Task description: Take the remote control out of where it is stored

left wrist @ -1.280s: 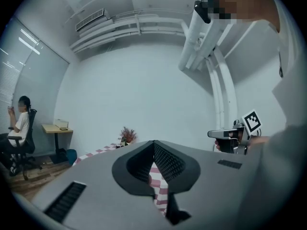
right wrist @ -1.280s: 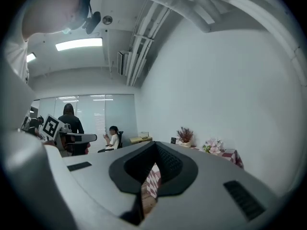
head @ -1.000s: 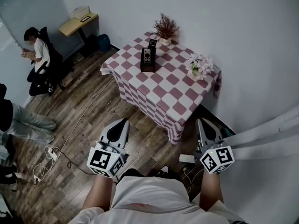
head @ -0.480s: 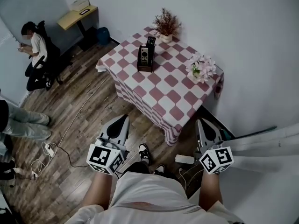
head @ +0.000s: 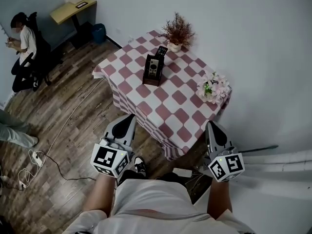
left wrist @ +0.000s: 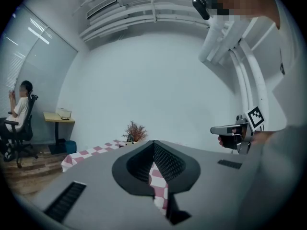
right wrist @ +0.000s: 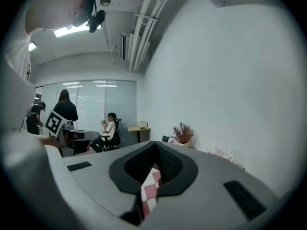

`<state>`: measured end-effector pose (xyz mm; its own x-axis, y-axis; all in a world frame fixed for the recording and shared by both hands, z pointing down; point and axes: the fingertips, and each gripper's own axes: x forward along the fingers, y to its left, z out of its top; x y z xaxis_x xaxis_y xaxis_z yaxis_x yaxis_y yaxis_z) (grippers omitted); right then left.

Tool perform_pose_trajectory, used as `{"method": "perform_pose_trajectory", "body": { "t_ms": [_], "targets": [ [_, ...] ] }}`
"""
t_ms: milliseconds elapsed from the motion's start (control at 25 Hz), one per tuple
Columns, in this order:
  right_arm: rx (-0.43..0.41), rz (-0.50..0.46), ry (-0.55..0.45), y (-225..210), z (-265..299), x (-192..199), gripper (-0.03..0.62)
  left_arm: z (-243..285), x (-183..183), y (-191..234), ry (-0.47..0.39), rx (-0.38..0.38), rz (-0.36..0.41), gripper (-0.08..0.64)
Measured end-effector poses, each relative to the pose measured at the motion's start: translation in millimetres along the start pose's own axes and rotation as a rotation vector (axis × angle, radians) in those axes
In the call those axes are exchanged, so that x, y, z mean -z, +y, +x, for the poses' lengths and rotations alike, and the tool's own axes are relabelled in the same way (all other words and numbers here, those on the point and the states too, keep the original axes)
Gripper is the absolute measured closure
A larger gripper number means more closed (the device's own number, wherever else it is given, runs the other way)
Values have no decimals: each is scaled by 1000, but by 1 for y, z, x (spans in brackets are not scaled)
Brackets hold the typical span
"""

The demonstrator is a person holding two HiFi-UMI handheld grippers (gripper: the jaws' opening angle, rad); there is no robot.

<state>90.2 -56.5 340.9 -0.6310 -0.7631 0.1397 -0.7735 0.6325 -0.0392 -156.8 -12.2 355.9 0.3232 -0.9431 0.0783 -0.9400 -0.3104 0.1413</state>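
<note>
Pink-checked table point(head: 180, 116), one holder point(head: 151, 80), one remote point(head: 153, 66), one bouquet point(head: 213, 87)

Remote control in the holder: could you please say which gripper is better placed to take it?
Likely the left gripper: the remote control stands nearer it than the right gripper; both hold nothing.

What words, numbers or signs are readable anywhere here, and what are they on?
No words or numbers can be read in any view.
Marker cubes: black-and-white square patterns only, no letters.
Remote control: buttons show, but any print is too small to read.
Dark item on the far desk: too small to read.
</note>
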Motion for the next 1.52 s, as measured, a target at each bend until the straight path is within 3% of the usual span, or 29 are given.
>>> {"method": "perform_pose_trajectory", "body": {
  "t_ms": [400,720,1040,1240,1520],
  "targets": [
    [-45,12,52,-2,54,10,578,25,7,35,25,-51,-29,551],
    [-84,56,63,-44,65,24,578,86,29,42,103,-126,24,551],
    [-77,88,48,-67,85,28,578,161,40,56,141,-140,74,544],
    [-104,86,10,-68,102,19,578,218,69,78,213,-140,76,413],
    [-86,131,58,-81,106,36,578,288,107,111,306,-189,116,346]
  ]
}}
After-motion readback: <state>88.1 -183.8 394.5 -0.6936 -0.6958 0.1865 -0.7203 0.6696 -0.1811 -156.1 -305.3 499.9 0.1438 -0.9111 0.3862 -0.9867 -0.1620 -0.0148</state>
